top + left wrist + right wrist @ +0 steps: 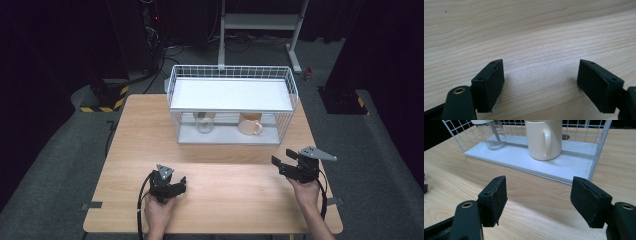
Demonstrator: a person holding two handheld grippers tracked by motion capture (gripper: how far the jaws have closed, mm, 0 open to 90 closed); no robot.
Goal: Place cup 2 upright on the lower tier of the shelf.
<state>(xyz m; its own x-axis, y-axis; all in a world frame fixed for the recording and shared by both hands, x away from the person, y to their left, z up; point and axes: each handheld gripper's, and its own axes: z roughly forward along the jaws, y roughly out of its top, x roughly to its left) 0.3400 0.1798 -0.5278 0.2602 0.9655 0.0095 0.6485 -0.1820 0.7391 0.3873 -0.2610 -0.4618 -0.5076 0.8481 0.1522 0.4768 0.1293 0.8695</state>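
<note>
The left gripper [540,82] looks down at close range on the table [529,32] — pale wood with fine grain lines running slantwise across the picture. Its two black jaws rise from the bottom corners and stand well apart, with nothing between them — only bare wood and a soft shadow beside each pad.

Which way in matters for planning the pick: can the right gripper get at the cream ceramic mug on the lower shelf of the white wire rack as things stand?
Probably yes. The right gripper faces the cream ceramic mug with fingers apart and empty, bare wooden table between, and the white wire rack looks open on that side.
</note>
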